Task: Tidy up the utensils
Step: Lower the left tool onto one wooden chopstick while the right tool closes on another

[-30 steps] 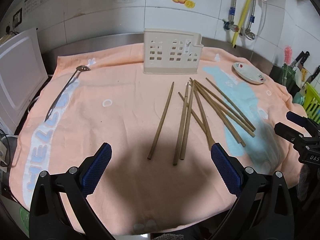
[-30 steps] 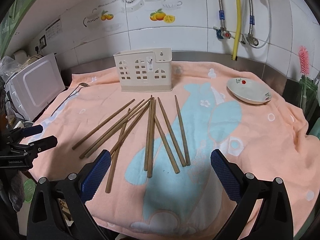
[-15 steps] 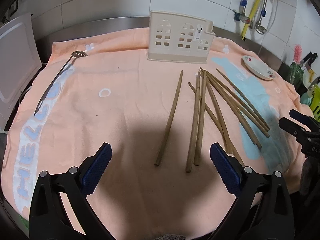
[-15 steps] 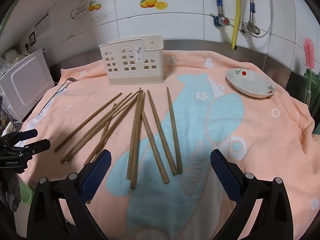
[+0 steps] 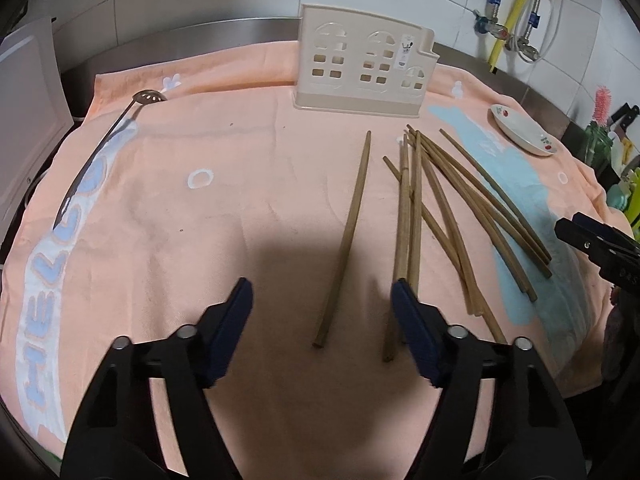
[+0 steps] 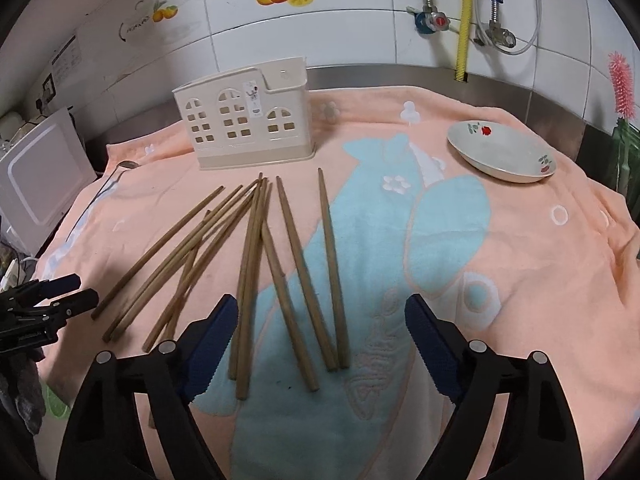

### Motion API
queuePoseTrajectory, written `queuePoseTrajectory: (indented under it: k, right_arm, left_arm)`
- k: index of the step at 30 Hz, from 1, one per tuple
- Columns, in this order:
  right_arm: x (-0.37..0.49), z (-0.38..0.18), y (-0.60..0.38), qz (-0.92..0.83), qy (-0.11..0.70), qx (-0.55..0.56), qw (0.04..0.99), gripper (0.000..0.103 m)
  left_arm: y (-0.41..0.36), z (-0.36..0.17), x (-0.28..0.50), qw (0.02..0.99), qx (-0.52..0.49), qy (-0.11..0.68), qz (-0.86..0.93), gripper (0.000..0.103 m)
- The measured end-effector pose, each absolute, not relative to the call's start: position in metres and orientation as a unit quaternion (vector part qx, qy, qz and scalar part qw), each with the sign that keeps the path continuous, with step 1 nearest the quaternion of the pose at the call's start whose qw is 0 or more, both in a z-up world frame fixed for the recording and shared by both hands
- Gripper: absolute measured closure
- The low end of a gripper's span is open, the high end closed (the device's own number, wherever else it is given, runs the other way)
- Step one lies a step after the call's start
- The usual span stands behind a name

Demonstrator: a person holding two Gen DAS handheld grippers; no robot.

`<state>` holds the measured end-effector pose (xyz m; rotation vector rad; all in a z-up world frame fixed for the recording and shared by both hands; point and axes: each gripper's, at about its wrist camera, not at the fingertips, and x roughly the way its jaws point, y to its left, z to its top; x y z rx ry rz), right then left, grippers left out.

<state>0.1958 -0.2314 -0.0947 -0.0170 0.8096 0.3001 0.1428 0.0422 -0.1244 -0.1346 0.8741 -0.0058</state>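
Several wooden chopsticks (image 5: 436, 208) lie fanned on a peach towel (image 5: 200, 240), also in the right wrist view (image 6: 256, 248). One chopstick (image 5: 348, 236) lies apart at the left of the pile. My left gripper (image 5: 322, 308) is open and low, its fingers either side of that chopstick's near end. My right gripper (image 6: 320, 320) is open above the near ends of the right-hand chopsticks (image 6: 332, 264). A cream utensil holder (image 5: 364, 68) stands at the back, seen in the right wrist view too (image 6: 248, 120). A slotted metal spoon (image 5: 104, 148) lies far left.
A small white dish (image 6: 500, 156) with a red flower sits at the back right of the towel (image 6: 520, 260). A white appliance (image 5: 24, 104) stands at the left edge. Taps and hoses (image 6: 464, 20) hang on the tiled wall. The towel drapes over the counter's front edge.
Both grippers have moved forward and down toward the chopsticks. The left gripper's fingers have come closer together, still open, and now flank the lone chopstick's near end.
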Motion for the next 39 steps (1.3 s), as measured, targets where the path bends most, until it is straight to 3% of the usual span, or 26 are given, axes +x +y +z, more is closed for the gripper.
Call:
queuePoseTrajectory:
  k: [4, 6, 11, 16, 27, 39]
  right_arm:
    - [0.205, -0.102, -0.233, 0.138, 0.405, -0.007, 0.904, 0.036]
    - [0.208, -0.104, -0.235, 0.138, 0.409, -0.004, 0.902, 0.049]
    - [0.215, -0.11, -0.239, 0.137, 0.417, 0.009, 0.899, 0.061]
    - [0.22, -0.117, -0.238, 0.14, 0.426, 0.007, 0.894, 0.072]
    - [0.224, -0.122, -0.223, 0.16, 0.43, -0.023, 0.888, 0.084]
    - [0.228, -0.124, -0.224, 0.157, 0.434, -0.031, 0.887, 0.087]
  left_arm:
    - [0.045, -0.128, 0.148, 0.902, -0.067, 0.426, -0.006, 0.047]
    - [0.044, -0.129, 0.15, 0.902, -0.067, 0.427, -0.01, 0.054]
    - [0.045, -0.134, 0.156, 0.899, -0.071, 0.432, -0.019, 0.069]
    - [0.039, -0.138, 0.162, 0.897, -0.067, 0.435, -0.032, 0.077]
    - [0.035, -0.142, 0.175, 0.894, -0.058, 0.442, -0.042, 0.085]
    - [0.033, -0.145, 0.181, 0.892, -0.047, 0.447, -0.048, 0.086]
